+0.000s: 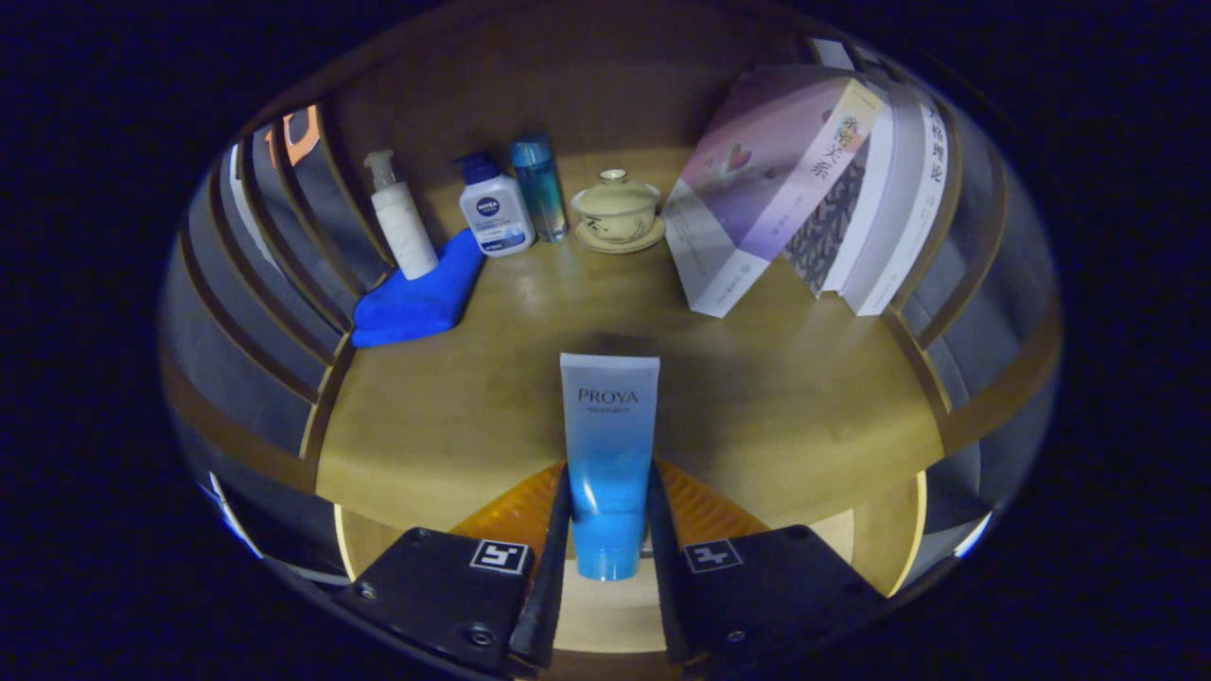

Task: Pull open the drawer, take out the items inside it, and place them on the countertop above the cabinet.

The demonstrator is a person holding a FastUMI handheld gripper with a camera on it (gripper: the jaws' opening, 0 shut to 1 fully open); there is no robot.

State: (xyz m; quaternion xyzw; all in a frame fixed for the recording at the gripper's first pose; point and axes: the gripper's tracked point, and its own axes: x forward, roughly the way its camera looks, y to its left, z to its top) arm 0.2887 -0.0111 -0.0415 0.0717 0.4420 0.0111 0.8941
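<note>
My gripper [608, 515] is shut on a blue-and-white cosmetic tube [608, 445], both fingers pressing its lower body just above the cap. The tube stands upright with its flat crimped end up, held over the front part of the wooden countertop [785, 407]. Below the fingers I see the light wooden inside of the open drawer [605, 615]. The tube's cap end hangs above that drawer space.
At the back of the countertop stand a white pump bottle [402, 222], a white bottle with a blue cap [492, 208], a tall blue bottle [539, 184] and a lidded tea bowl [617, 210]. A blue cloth [421, 298] lies left. Several books [804, 189] lean at the right.
</note>
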